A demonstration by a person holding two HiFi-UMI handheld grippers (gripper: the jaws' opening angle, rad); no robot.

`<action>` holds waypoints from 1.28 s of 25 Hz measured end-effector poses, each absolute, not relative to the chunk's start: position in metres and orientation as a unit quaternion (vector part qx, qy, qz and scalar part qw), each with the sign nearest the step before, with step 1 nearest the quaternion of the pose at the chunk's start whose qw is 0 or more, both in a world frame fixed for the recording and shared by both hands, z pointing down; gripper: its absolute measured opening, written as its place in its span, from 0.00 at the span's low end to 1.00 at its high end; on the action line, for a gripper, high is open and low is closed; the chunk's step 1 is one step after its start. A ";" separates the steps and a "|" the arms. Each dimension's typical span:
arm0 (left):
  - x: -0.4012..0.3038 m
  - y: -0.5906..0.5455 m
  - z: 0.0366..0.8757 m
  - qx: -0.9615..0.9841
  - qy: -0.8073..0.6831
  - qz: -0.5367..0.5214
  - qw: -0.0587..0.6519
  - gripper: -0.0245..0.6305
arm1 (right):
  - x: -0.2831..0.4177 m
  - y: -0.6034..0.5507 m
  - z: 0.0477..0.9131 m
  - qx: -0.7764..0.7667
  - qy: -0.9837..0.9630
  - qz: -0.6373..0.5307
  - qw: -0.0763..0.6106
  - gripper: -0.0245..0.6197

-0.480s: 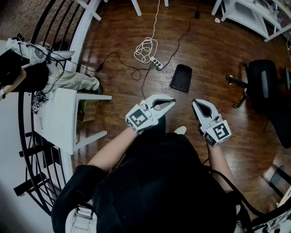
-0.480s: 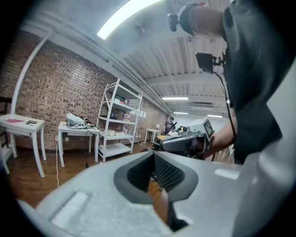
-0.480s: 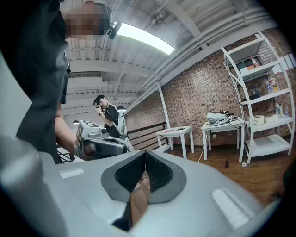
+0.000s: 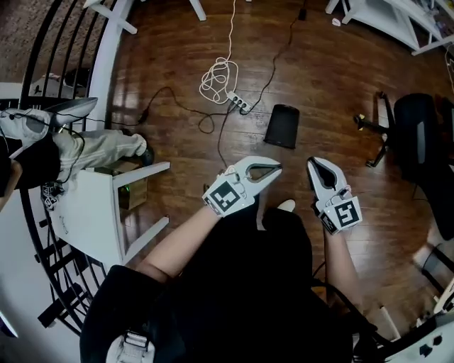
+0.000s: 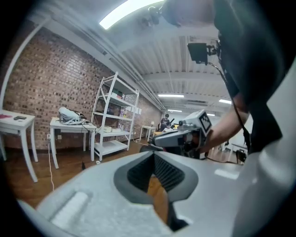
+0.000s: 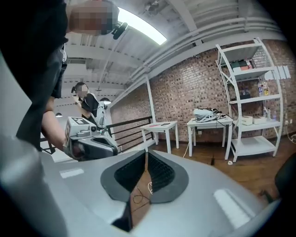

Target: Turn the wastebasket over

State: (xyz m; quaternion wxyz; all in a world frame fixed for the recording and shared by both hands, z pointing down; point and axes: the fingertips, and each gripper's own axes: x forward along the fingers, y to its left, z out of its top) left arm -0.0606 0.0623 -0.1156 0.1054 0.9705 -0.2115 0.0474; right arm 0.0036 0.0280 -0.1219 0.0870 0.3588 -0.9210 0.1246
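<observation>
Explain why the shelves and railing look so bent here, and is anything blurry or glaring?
Head view: the wide lens bows the railing into a curve, and the wooden floor shows a soft sheen. Left gripper view: the white shelf leans, the ceiling light blows out, and the left gripper up close looks soft. Right gripper view: dark corners, bowed shelf.

Indoor, evenly bright; ceiling strip lights (image 5: 125,9) blown out white. Head view dimmer, faint sheen on wood floor (image 4: 333,64), heavy fisheye bend, dark corners. Gripper views: left claw (image 5: 154,157) and right claw (image 6: 146,155) soft up close, background sharper, black vignette.
</observation>
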 end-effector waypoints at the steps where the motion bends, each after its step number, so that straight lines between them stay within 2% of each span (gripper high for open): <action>1: -0.061 0.057 -0.107 0.969 -0.215 0.043 0.113 0.04 | 0.005 0.021 -0.115 0.364 -0.919 0.124 0.087 0.06; 9: -0.055 0.021 -0.018 0.962 -0.234 0.023 0.138 0.04 | 0.013 -0.015 -0.017 0.402 -0.900 0.144 0.081 0.10; 17: 0.001 -0.035 0.175 0.951 -0.282 0.009 0.123 0.04 | 0.068 -0.034 0.196 0.477 -0.849 0.225 0.021 0.13; 19: 0.010 -0.048 0.222 0.952 -0.282 0.003 0.117 0.04 | 0.073 -0.037 0.250 0.502 -0.831 0.239 0.012 0.18; 22: 0.025 -0.063 0.280 0.955 -0.276 -0.007 0.105 0.04 | 0.082 -0.036 0.317 0.533 -0.802 0.268 -0.008 0.19; 25: 0.028 -0.074 0.312 0.956 -0.277 -0.018 0.093 0.04 | 0.087 -0.037 0.358 0.548 -0.782 0.294 -0.042 0.18; 29: 0.018 -0.085 0.322 0.950 -0.284 -0.027 0.128 0.04 | 0.092 -0.034 0.399 0.555 -0.748 0.350 -0.103 0.16; 32: 0.023 -0.097 0.319 0.956 -0.278 -0.009 0.091 0.04 | 0.092 -0.025 0.436 0.561 -0.721 0.389 -0.119 0.20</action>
